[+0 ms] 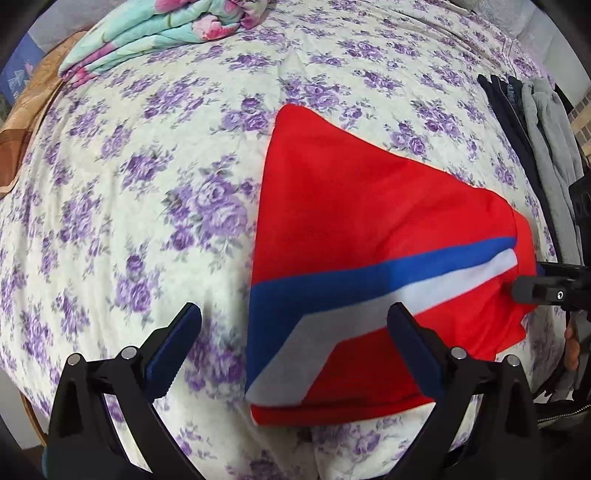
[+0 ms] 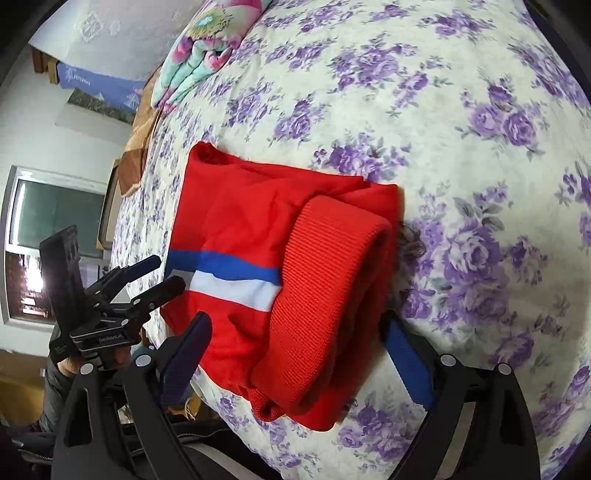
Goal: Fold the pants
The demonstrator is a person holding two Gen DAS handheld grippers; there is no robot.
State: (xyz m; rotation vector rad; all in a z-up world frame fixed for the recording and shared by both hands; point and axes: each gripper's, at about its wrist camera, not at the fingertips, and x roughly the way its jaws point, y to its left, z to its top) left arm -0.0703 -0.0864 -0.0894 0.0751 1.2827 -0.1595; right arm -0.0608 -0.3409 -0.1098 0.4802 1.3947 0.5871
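Both sets of fingers stood apart and clamped on nothing. We found the left gripper (image 1: 293, 350) with its jaws spread wide, one blue pad (image 1: 173, 350) over bare bedspread at 7 o'clock of the garment and the other above the cloth's near edge. The right gripper (image 2: 295, 365) was likewise spread, its jaws straddling the near end of the ribbed waistband (image 2: 325, 295) without pinching it.

We located the red pants (image 1: 369, 221) lying on the purple floral bedspread (image 1: 129, 184), already doubled into a compact bundle, blue and white stripes uppermost, the waistband rolled along the edge at 3 o'clock in the right wrist view. A folded floral quilt (image 1: 155, 26) lay well apart at 11 o'clock, and dark and grey garments (image 1: 539, 155) hung at 2 o'clock.

We judged the folding nearly complete, with the step in hand being a final tidy or release. To do it well, we would square the layers so that the edges stack flush, press the raised waistband flat, and avoid dragging the bedspread into a pinch.

As to pose, the left gripper pointed across the bed from the near side, low and roughly level, seen in the right wrist view at 9 o'clock. The right gripper approached from the waistband end, tilted down toward the bundle.
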